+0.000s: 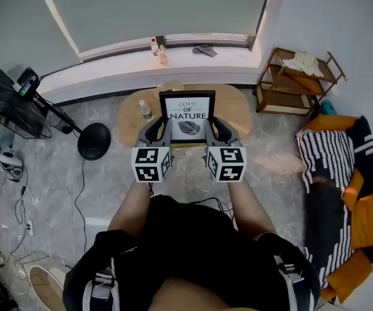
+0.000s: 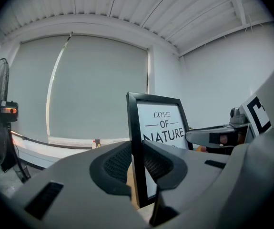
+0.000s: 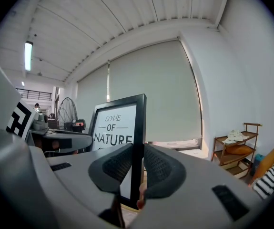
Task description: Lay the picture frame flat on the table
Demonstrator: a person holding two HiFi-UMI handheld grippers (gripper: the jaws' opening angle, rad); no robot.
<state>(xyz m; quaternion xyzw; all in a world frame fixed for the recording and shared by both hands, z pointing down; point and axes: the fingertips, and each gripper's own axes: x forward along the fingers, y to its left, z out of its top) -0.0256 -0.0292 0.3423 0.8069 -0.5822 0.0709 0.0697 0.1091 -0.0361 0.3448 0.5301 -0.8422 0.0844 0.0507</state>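
**Wooden table by window, frame held upright**

Picture frame is upright over the table's near side. Left gripper is clamped on its left rail, right gripper on its right rail. Probably light, stiff and fragile if glazed; side rails suit tipping flat.

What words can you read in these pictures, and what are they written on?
"LOVE OF NATURE": on the print inside the picture frame, above a leaf drawing.
Label on the bottle on the round table: too small to read.
Labels on the two bottles on the windowsill: too small to read.
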